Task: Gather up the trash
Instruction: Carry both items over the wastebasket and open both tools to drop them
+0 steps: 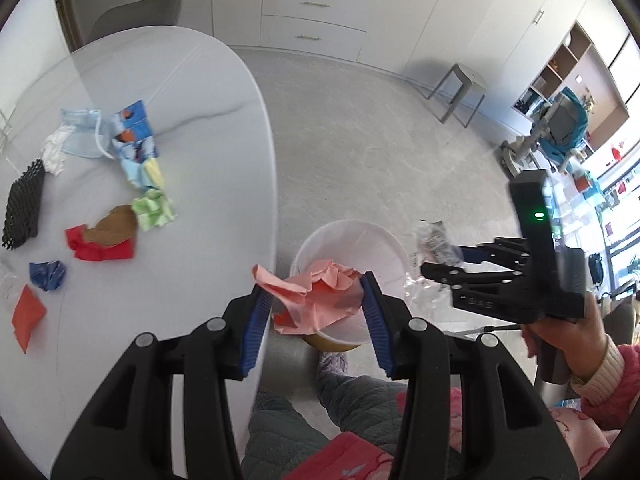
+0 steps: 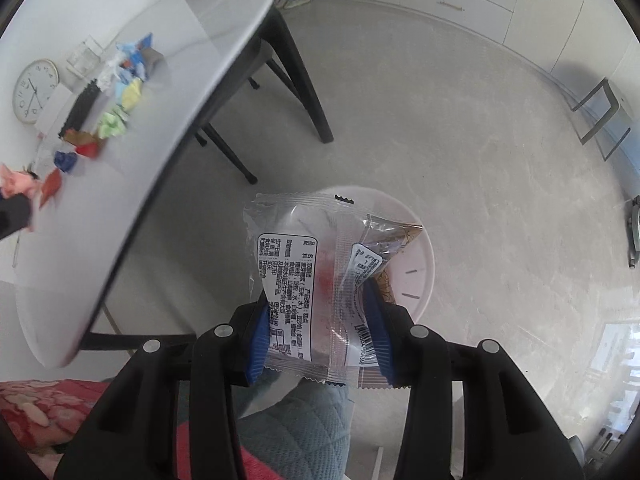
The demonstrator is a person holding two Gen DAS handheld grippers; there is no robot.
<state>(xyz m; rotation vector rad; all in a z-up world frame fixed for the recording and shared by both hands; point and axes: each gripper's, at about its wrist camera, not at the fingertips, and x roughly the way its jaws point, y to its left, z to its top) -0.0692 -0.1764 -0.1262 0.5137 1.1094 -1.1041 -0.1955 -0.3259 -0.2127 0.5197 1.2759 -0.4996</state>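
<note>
Trash is in both grippers above the white bin (image 1: 384, 240) on the floor: the left gripper (image 1: 318, 308) has its jaws clenched on a crumpled pink paper (image 1: 316, 292), and the right gripper (image 2: 320, 332) has clear plastic wrappers (image 2: 304, 276) between its jaws, though I cannot tell whether the pads are pressing. More scraps, among them a green paper wad (image 1: 154, 210) and red paper (image 1: 100, 248), lie on the surface (image 1: 208, 128). Risk: the light wrappers could drift past the rim if let go off-centre, and the pink paper hangs near the bin's edge.
</note>
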